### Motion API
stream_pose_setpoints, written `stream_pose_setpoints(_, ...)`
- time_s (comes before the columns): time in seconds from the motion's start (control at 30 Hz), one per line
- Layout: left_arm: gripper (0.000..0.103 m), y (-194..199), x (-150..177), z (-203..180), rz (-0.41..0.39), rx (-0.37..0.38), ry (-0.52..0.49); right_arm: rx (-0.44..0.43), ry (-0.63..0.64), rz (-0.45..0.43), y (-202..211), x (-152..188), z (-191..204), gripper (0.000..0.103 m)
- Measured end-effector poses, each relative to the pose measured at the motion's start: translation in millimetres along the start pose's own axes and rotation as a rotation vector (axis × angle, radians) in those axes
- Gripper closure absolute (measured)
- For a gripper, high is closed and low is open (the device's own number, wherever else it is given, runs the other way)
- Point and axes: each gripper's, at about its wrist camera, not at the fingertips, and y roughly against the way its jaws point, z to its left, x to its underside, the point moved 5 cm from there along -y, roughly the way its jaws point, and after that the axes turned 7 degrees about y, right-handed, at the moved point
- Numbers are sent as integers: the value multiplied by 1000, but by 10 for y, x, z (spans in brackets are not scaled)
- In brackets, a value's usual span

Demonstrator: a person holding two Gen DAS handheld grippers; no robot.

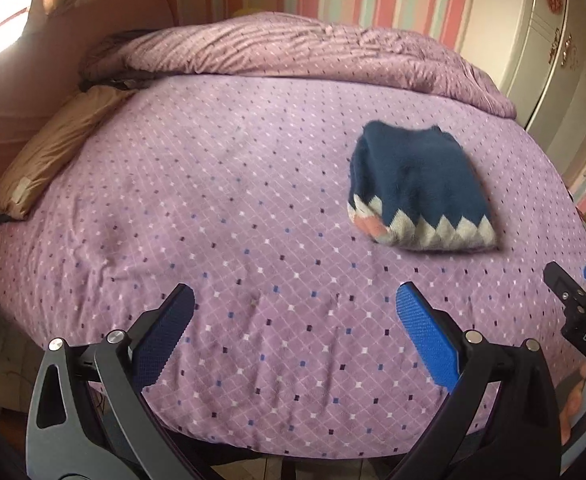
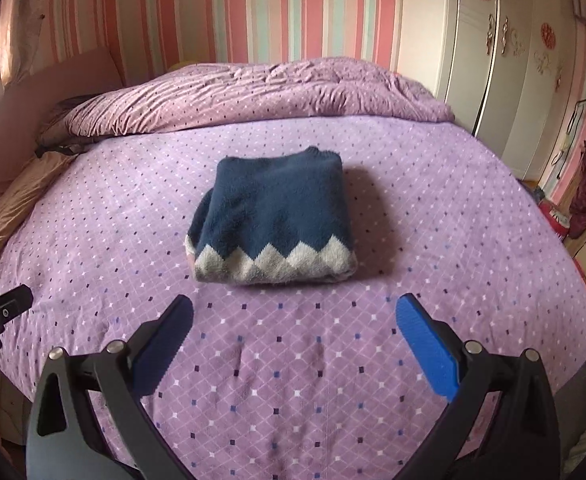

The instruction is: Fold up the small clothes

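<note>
Beyond the empty, spread right gripper [image 2: 293,344] lies the folded sweater [image 2: 271,220].

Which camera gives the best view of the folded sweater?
The right wrist view: the sweater lies centred and sharp, just ahead of the open tongs. In the left wrist view it sits off to the right, blurred.

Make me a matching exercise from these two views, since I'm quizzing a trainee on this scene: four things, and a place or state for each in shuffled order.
Things:
1. sweater
2. left gripper
3. duvet
4. wardrobe

Place or state:
A. bunched at the bed's far end
B. open, holding nothing
C. folded, lying on the bedspread
D. standing at the right of the room

Pairs: 1-C, 2-B, 3-A, 4-D
</note>
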Motion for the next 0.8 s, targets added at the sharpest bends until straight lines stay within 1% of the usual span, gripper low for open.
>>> stream_pose_setpoints(0.13,3,104,-73,31,-14,-5,-2,-3,8,-23,122,-80,24,2)
stream_pose_setpoints(0.27,3,249,-192,9,-47,20,-5,7,19,-49,247,-177,53,2)
stream_pose_setpoints(0.37,3,347,-258,-36,-78,18,-23,10,15,-78,361,-243,58,2)
stream_pose_setpoints(0.43,3,392,-267,-79,-79,25,-32,20,18,-80,394,-259,59,2)
stream_pose_setpoints(0.53,3,460,-269,-117,-84,31,-41,5,4,-77,457,-264,38,2)
stream_pose_setpoints(0.8,3,548,-276,-145,-80,43,-38,29,-12,-69,579,-243,-45,2)
